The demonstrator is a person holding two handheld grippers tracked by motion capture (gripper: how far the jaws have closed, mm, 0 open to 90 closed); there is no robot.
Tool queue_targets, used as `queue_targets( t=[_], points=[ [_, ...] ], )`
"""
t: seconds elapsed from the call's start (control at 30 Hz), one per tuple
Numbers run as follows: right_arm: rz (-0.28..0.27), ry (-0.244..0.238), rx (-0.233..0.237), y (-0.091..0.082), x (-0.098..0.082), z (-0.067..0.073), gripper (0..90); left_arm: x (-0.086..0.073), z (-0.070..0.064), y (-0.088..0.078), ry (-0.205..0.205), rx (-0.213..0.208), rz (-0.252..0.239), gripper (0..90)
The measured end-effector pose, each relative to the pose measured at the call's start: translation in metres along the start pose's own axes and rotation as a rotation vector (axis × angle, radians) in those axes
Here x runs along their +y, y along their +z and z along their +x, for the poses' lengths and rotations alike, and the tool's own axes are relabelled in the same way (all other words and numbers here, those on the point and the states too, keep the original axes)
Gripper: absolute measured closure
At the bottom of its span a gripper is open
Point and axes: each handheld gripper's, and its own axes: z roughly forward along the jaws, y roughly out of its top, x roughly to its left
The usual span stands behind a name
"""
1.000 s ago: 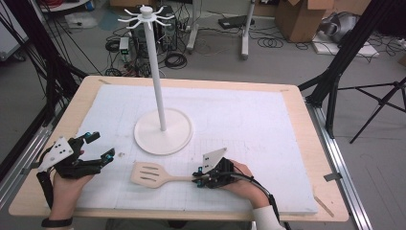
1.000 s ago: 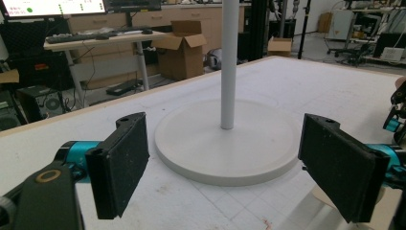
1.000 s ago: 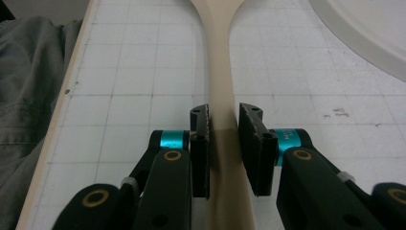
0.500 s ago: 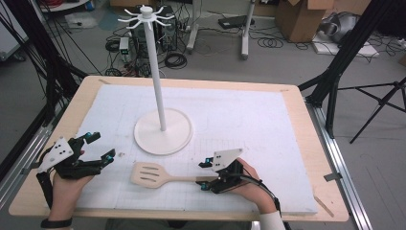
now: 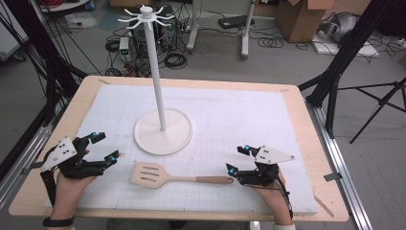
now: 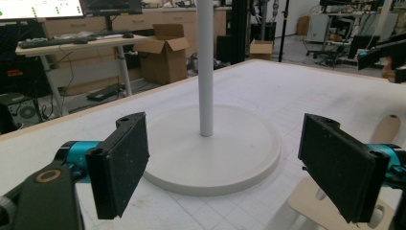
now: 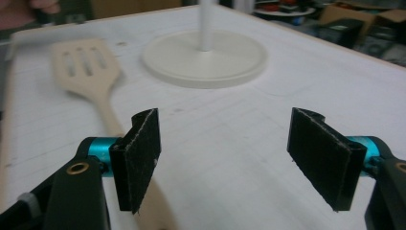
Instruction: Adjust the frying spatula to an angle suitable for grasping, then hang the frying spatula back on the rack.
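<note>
A pale wooden slotted spatula (image 5: pixel 178 178) lies flat on the white mat, head to the left and handle to the right. My right gripper (image 5: pixel 238 160) sits just past the handle's end; its jaws have just been opening and nothing is between them. In the right gripper view the right gripper (image 7: pixel 225 158) stands open, and the spatula (image 7: pixel 84 62) runs off behind its left jaw. My left gripper (image 5: pixel 106 146) rests open to the left of the spatula head. In the left gripper view the left gripper (image 6: pixel 225 167) frames the white stand's base (image 6: pixel 239 143), with the spatula (image 6: pixel 311 201) at lower right.
A white stand with a round base (image 5: pixel 163 132) and a tall pole (image 5: pixel 155 72) topped by hooks rises behind the spatula. The white mat (image 5: pixel 239 115) lies on a wooden table (image 5: pixel 316 143). Cables, boxes and tripod legs stand on the floor beyond.
The right gripper has opened, let go of the spatula handle and drawn back to the right. The spatula stays flat on the mat. The left hand has kept still.
</note>
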Motion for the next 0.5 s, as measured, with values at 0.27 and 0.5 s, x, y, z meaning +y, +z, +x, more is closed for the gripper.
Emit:
queue_targets(
  t=[0.27, 0.5],
  points=[
    [-0.116, 0.141, -0.191, -0.031, -0.012, -0.018, 20.6, 0.003, -0.004, 0.007, 0.013, -0.037, -0.007, 18.1],
    [-0.141, 0.152, -0.213, -0.043, -0.013, -0.02, 19.8, 0.008, -0.008, 0.017, 0.017, -0.109, -0.01, 18.1]
  ],
)
